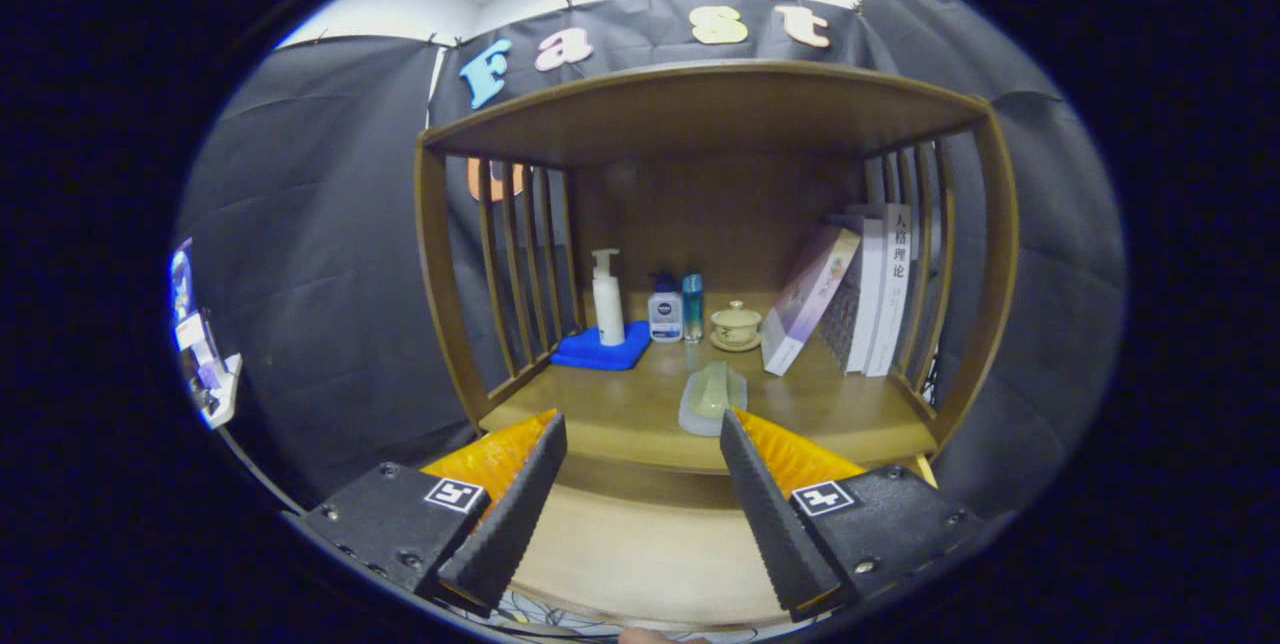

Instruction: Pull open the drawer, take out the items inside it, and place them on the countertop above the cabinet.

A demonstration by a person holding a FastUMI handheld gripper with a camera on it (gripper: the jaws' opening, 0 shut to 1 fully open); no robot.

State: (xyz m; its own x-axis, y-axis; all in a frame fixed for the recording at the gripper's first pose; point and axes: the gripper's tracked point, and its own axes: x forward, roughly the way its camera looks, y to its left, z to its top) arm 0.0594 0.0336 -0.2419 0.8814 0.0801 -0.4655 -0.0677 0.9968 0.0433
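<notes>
Black cloth lines the booth behind a wooden cabinet with slatted sides, whose surface carries a pump bottle on a blue cloth, two small bottles, a lidded cup and leaning books.

A pale dish holding a soap-like bar lies on that surface just beyond the fingertips, a little toward the right finger, its long axis running away from the camera. Whether it came out of the drawer I cannot tell.

Below the surface's front edge, between and under the fingers, a light wooden panel shows, likely the drawer's top or inside; no handle or contents can be made out.

The hand-held gripper is spread wide, both fingers bare, holding and touching nothing. It points straight at the cabinet, hanging above that lower panel, so the next reach looks to be downward and forward.
</notes>
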